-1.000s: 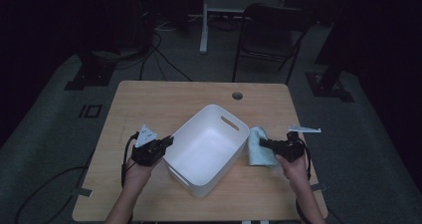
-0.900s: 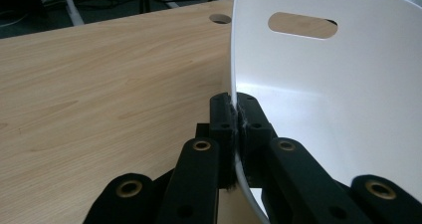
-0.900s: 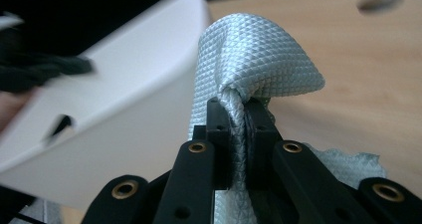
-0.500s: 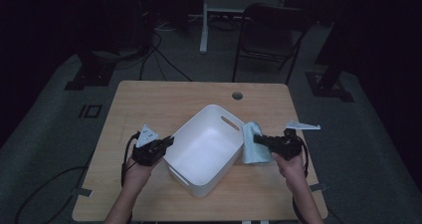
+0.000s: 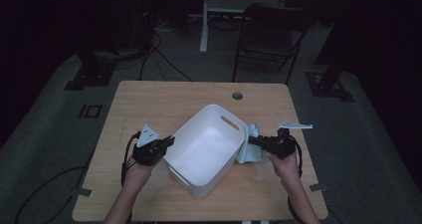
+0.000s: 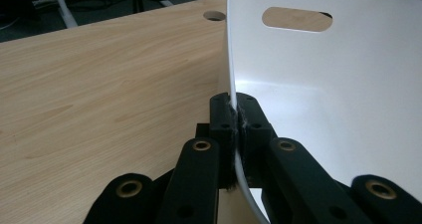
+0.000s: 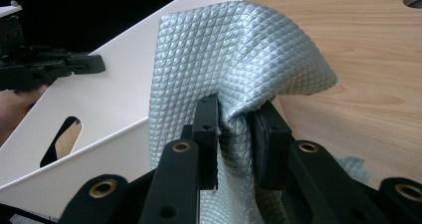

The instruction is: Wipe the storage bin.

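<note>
left hand-held gripper (image 5: 169, 142) unchanged from a second ago: jaws pressed together on the near-left wall of the white plastic tub with slot handles (image 5: 211, 144), which sits in the same spot mid light wooden counter (image 5: 164, 102). right hand-held gripper (image 5: 252, 140) has carried the pale blue-grey waffle-textured cloth (image 5: 250, 147) in from the counter to the tub's right wall. its jaws have just been opening, cloth bunched between them, pads touching.

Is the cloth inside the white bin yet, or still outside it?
Outside. The cloth hangs bunched between the right gripper jaws against the bin outer wall; the bin's inside looks empty.
</note>
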Demonstrator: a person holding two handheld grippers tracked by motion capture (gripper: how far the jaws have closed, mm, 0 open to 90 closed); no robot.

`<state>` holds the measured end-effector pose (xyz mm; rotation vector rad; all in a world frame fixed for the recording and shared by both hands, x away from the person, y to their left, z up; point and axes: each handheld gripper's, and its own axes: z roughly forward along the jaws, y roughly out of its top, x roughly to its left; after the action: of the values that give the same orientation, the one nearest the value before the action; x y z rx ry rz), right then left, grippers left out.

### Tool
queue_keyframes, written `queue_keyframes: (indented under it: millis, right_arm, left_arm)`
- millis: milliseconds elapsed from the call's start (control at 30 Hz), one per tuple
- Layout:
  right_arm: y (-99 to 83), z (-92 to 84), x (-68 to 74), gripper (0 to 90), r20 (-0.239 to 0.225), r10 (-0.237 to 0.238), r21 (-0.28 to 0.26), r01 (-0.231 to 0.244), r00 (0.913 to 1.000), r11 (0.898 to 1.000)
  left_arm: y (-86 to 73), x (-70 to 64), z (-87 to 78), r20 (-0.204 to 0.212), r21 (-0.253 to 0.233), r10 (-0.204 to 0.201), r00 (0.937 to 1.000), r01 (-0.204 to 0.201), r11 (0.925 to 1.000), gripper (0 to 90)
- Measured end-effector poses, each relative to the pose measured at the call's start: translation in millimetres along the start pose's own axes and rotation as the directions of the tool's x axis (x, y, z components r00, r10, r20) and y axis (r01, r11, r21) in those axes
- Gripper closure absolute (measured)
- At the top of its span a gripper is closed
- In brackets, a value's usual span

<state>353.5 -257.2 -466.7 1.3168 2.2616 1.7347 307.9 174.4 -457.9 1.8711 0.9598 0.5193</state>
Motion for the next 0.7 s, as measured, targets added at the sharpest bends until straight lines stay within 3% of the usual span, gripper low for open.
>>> queue_keyframes:
  millis: [233, 700]
  right_arm:
    - [-0.8, 1.2, -2.7, 82.2, 0.006, -0.007, 0.01, 0.007, 1.0, 1.0]
    - [-7.1, 11.2, -5.9, 83.2, 0.047, -0.015, 0.058, 0.012, 0.9988, 0.998]
  left_arm:
    - [0.2, -0.5, 0.6, 0.001, 0.002, 0.005, 1.0, -0.005, 1.0, 87.6]
    - [0.4, -1.2, 1.3, -0.002, 0.002, 0.024, 0.9997, -0.024, 0.9997, 87.6]
